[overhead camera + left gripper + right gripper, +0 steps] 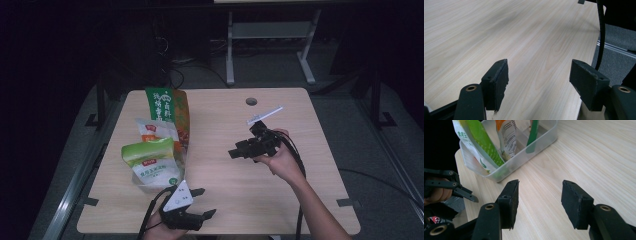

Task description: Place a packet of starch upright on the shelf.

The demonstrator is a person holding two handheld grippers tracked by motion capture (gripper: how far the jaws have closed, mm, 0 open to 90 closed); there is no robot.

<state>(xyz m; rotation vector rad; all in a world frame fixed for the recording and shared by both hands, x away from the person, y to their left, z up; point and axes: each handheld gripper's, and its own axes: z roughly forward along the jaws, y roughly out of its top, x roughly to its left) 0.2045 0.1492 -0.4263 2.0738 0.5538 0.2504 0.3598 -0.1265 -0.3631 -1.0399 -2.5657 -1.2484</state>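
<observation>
Left claw (200,202) sits at the near edge of the table (260,190), jaws spread wide, nothing btwn them; in the left gripper view only bare wood lies under the pads. Right claw (234,153) is held over the table's middle-right, pointing toward the left side, jaws apart and released, nothing gripped. Right gripper view: pads stand over bare wood, clear of the container.

Clear plastic bin (529,155) stands on the table's left half, just beyond the left claw, well apart from the right claw. Inside it, upright or leaning: green-and-white pouch (150,160) nearest the person, white-and-orange pouch (155,130) behind it, tall green bag (167,107) at the far end. No claw touches bin or pouches.
</observation>
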